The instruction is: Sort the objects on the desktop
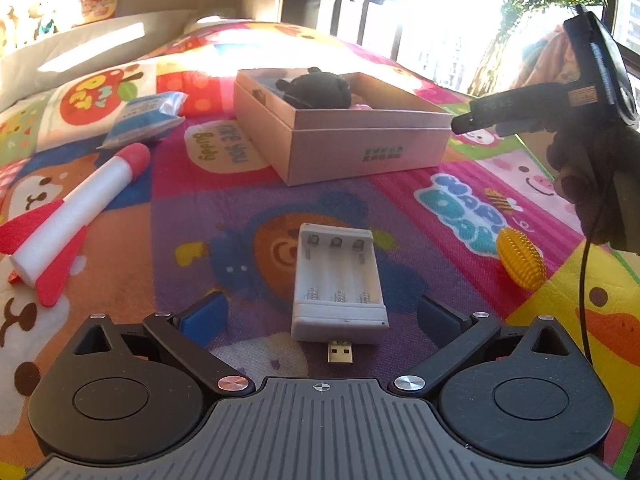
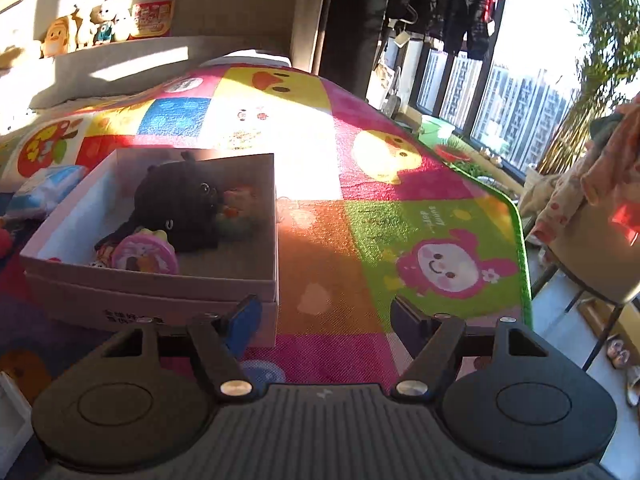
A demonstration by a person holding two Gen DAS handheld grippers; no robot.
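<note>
Your left gripper (image 1: 320, 312) is hovering released, fingers straddling the battery charger (image 1: 339, 285) near the box (image 1: 344, 136); right gripper (image 2: 322, 320) is hanging released, empty, beside that box.

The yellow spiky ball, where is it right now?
In the left wrist view the yellow spiky ball lies on the colourful mat, right of the white battery charger and nearer the camera than the pink box.

A: What's under the black plush toy (image 2: 180, 208) in the box (image 2: 152, 284)?
B: Can't tell; it covers them. The rocket's (image 1: 72, 216) fin is cut off by the left edge.
A: The box label?
B: Too blurred to read.
</note>
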